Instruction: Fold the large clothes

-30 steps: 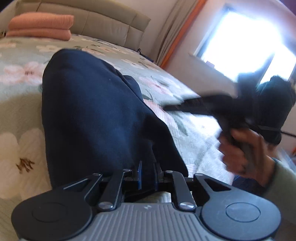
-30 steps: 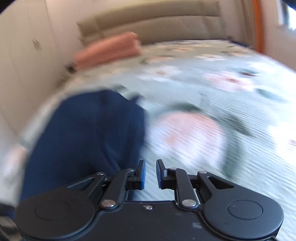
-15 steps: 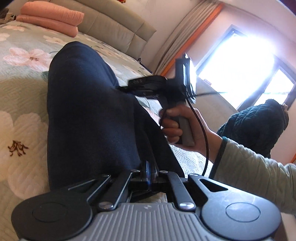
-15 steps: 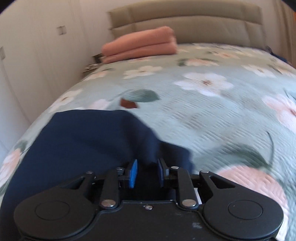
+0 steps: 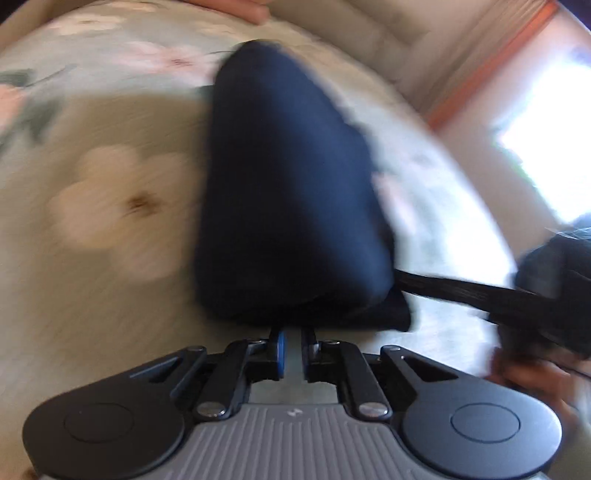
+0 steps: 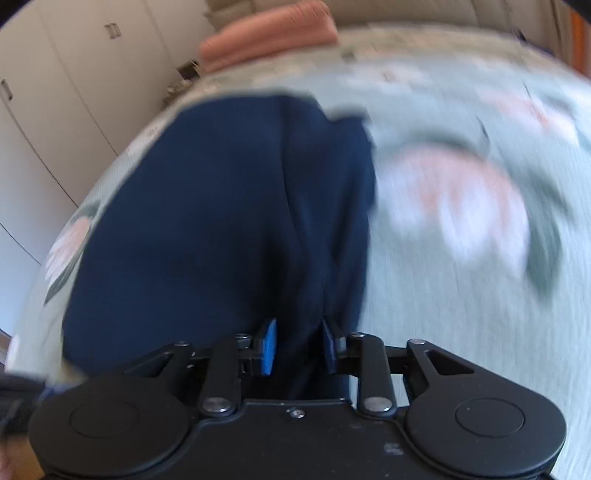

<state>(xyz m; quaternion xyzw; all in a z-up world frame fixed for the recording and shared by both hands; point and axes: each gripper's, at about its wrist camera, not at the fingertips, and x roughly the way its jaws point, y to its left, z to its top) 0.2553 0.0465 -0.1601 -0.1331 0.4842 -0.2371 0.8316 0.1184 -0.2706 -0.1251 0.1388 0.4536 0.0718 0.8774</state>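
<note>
A dark blue garment (image 5: 295,184) lies in a long folded strip on the floral bedspread (image 5: 110,192). My left gripper (image 5: 293,347) sits just short of its near edge. Its jaws are opening, with only bedspread showing in the narrow gap. My right gripper (image 6: 299,343) is over the garment (image 6: 221,221) at its near right part. Its jaws are opening too, and a ridge of the blue cloth runs between the pads without being pinched. In the left wrist view a hand (image 5: 524,373) holds the right tool, which reaches to the garment's near right corner. Both views are blurred.
Folded pink blankets (image 6: 269,40) lie by the padded headboard (image 5: 369,33) at the far end of the bed. White wardrobe doors (image 6: 55,92) stand along the bed's left side. A bright window (image 5: 546,140) and an orange curtain edge are on the right. Bare bedspread (image 6: 461,295) lies right of the garment.
My left jaws have parted and come off the cloth they pinched. The right gripper swung down from above the garment to its near right corner, its jaws widening around a fold.
</note>
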